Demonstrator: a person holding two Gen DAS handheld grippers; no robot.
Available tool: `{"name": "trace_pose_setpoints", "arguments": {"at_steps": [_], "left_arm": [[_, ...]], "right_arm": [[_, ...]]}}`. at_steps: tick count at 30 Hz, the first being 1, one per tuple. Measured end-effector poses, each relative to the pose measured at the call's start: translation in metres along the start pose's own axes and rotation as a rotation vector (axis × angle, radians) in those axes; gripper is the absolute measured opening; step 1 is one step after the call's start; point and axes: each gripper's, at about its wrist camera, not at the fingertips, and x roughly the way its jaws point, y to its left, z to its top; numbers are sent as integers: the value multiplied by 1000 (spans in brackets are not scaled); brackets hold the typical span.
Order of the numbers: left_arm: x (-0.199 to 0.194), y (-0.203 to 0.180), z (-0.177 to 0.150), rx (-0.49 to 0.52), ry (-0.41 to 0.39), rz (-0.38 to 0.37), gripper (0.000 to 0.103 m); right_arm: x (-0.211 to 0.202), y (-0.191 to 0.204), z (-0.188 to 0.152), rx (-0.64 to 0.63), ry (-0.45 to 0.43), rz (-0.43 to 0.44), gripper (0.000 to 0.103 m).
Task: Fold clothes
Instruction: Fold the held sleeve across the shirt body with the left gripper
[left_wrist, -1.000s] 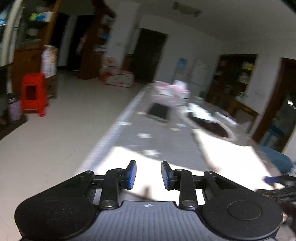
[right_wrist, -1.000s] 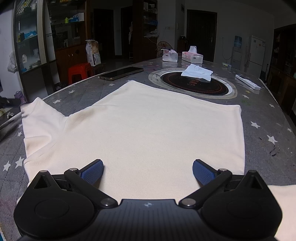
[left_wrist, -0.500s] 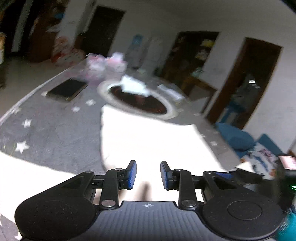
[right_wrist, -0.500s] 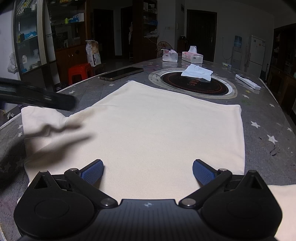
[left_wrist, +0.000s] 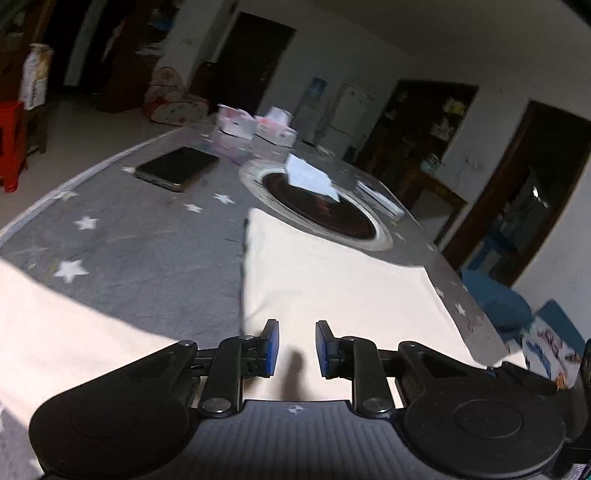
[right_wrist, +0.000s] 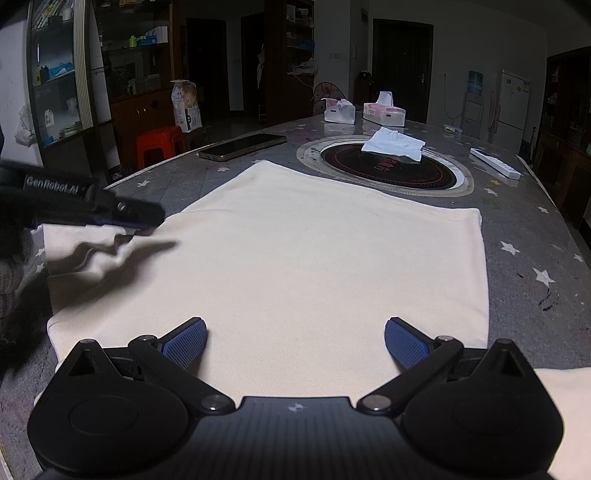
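A cream T-shirt (right_wrist: 295, 258) lies flat on the grey star-patterned table (right_wrist: 535, 229); it also shows in the left wrist view (left_wrist: 332, 291). My left gripper (left_wrist: 297, 349) hovers over the shirt's left side near the armpit, jaws a narrow gap apart with nothing between them. In the right wrist view it (right_wrist: 140, 221) reaches in from the left, its tips at the rumpled left sleeve (right_wrist: 85, 251). My right gripper (right_wrist: 295, 336) is wide open, low over the near edge of the shirt.
A phone (right_wrist: 243, 146) lies at the far left of the table. A round inset hotplate (right_wrist: 388, 166) with a white cloth (right_wrist: 393, 142) sits beyond the shirt. Tissue boxes (right_wrist: 384, 112) and a power strip (right_wrist: 495, 168) are at the back. A red stool (right_wrist: 159, 142) stands beside the table.
My left gripper has swung right from beyond the table's left edge and come in over the shirt's left sleeve, which is now rumpled. The right gripper has not moved.
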Motion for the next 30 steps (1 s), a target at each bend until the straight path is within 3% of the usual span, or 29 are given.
{"name": "trace_pose_setpoints", "arguments": {"at_steps": [5,10,13,18,23,30], "left_arm": [[10,1,-1,28,27,52,23],[-38,4,-14,23,-57,18,23],[-58,5,-35,26,-52,11,23],[-70,13,-59,54,-34,45,22],[-81,23,-58,65,-36,114,22],[-81,1,-55,130,-64,39,22]], "right_arm": [[0,0,0,-1,0,-1,103],[0,0,0,-1,1,-1,103],[0,0,0,-1,0,-1,103],[0,0,0,-2,0,-2,103],[0,0,0,-3,0,-2,103],[0,1,0,-3,1,-2,103]]}}
